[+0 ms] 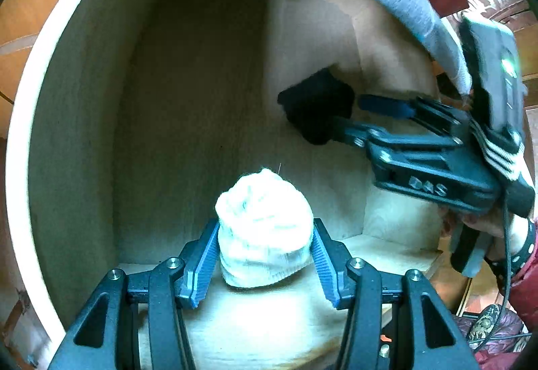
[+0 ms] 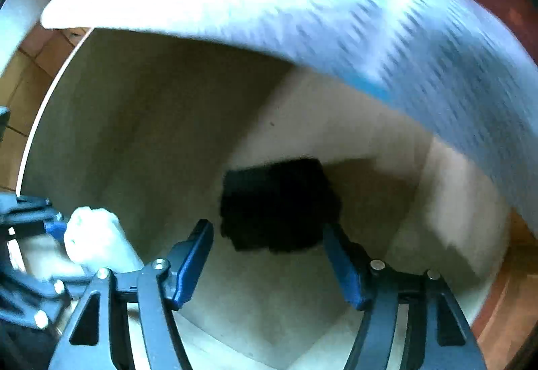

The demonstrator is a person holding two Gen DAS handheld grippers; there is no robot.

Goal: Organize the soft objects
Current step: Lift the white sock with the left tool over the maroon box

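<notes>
Blue ribbed pads of the left gripper point(image 1: 265, 255) press both sides of a white rolled bundle point(image 1: 264, 232), low in the centre of the left wrist frame — a firm hold, jaws partway apart. Beyond it lies the pale wooden box point(image 1: 84, 134). At mid right, the right gripper point(image 1: 349, 114) stands with jaws apart beside a black soft bundle point(image 1: 316, 111), which rests on the box's floor. From the right wrist view that bundle point(image 2: 279, 205) sits just past the spread pads — whether one touches it is unclear. A grey cloth point(image 2: 336, 6) drapes across the top.
</notes>
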